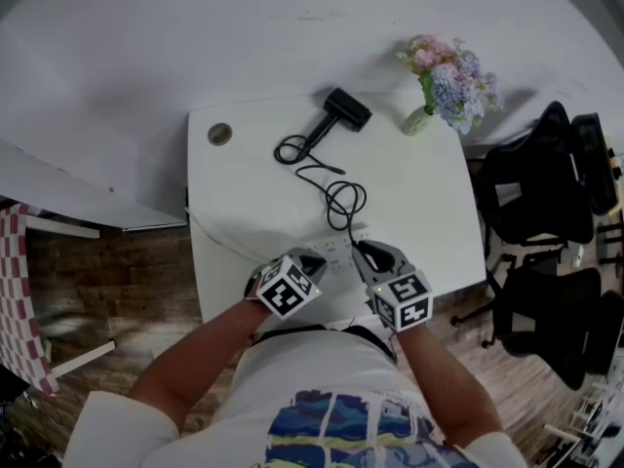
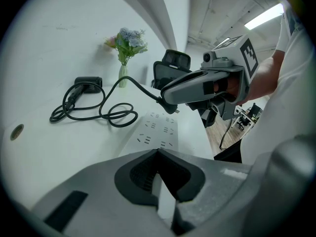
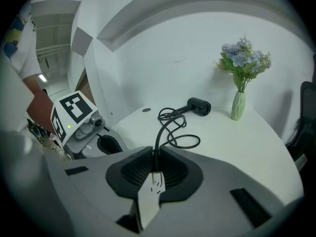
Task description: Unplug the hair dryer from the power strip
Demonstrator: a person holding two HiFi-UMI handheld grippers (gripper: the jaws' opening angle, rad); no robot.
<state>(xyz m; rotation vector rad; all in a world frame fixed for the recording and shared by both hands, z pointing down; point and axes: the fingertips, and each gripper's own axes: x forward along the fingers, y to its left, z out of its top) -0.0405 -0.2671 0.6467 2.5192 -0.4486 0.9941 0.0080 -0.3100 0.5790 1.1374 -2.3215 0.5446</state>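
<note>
A black hair dryer (image 1: 346,108) lies at the far side of the white table (image 1: 429,213), and its black cord (image 1: 343,201) coils toward me. A white power strip (image 1: 336,252) lies near the front edge. My right gripper (image 1: 363,250) is shut on the cord's black plug (image 2: 169,106). In the left gripper view the plug hangs just above the strip (image 2: 155,130) with its metal prongs bare. My left gripper (image 1: 317,258) sits shut over the strip's near end, only a thin white sliver showing between its jaws. Whether it presses on the strip I cannot tell.
A pale vase of flowers (image 1: 444,81) stands at the table's far right corner. A round cable hole (image 1: 219,134) is at the far left. Black office chairs (image 1: 546,183) stand right of the table, and a wall runs behind it.
</note>
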